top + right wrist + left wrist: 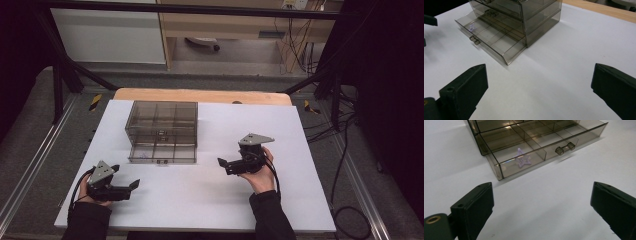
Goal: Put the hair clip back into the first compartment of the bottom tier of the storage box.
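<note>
A smoky see-through drawer cabinet (161,125) stands on the white board (210,200). Its bottom drawer (529,152) is pulled out, with a small knob (565,147) on the front. A small purple star-shaped piece (522,159) lies in the drawer's end compartment (474,27). My left gripper (133,185) rests at the near left, pointing toward the drawer, with its jaws wide apart and nothing between them (541,205). My right gripper (223,165) is held right of the drawer, pointing left at it, open and empty (539,87).
The white board lies on a wooden table (200,95) with its far edge showing. Black frame bars (60,75) rise at both sides. Cables (345,150) run over the grey floor on the right. A desk (225,25) stands behind.
</note>
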Action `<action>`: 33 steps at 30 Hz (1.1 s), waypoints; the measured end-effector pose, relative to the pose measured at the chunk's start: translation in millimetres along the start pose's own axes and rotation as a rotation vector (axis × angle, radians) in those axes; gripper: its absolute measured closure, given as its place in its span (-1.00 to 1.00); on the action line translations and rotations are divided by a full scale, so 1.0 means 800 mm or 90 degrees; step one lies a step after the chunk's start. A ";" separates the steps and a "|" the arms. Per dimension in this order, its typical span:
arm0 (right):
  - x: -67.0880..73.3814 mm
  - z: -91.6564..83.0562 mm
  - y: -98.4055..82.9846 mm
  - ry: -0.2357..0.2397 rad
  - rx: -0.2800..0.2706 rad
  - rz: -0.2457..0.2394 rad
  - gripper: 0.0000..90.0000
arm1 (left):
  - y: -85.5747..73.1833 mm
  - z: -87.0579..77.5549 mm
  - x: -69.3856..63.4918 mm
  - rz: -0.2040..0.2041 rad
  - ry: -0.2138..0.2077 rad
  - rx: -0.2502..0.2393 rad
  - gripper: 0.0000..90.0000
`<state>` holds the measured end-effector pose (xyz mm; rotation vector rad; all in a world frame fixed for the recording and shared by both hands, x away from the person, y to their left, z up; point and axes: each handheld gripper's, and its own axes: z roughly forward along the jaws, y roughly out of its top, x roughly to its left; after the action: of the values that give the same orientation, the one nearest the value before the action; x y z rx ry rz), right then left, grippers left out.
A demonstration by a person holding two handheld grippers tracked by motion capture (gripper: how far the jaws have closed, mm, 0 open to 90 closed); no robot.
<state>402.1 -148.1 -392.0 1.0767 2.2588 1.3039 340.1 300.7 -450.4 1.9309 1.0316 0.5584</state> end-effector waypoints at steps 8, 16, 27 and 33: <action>-0.023 -0.023 -0.026 -0.009 0.000 0.010 -0.95 | 0.000 0.000 0.000 -0.001 -0.002 -0.001 -0.89; -0.043 -0.043 -0.050 -0.014 -0.002 0.020 -0.96 | 0.000 0.000 0.000 0.000 -0.003 0.000 -0.89; -0.058 -0.058 -0.077 -0.026 0.001 0.033 -0.96 | 0.000 0.001 0.000 -0.003 -0.010 0.000 -0.88; -0.066 -0.068 -0.092 -0.031 -0.003 0.045 -0.97 | 0.001 0.002 -0.001 -0.002 -0.013 0.004 -0.87</action>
<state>371.7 -241.8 -430.2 1.1826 2.2002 1.2953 341.1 298.9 -450.9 1.9361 1.0251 0.5337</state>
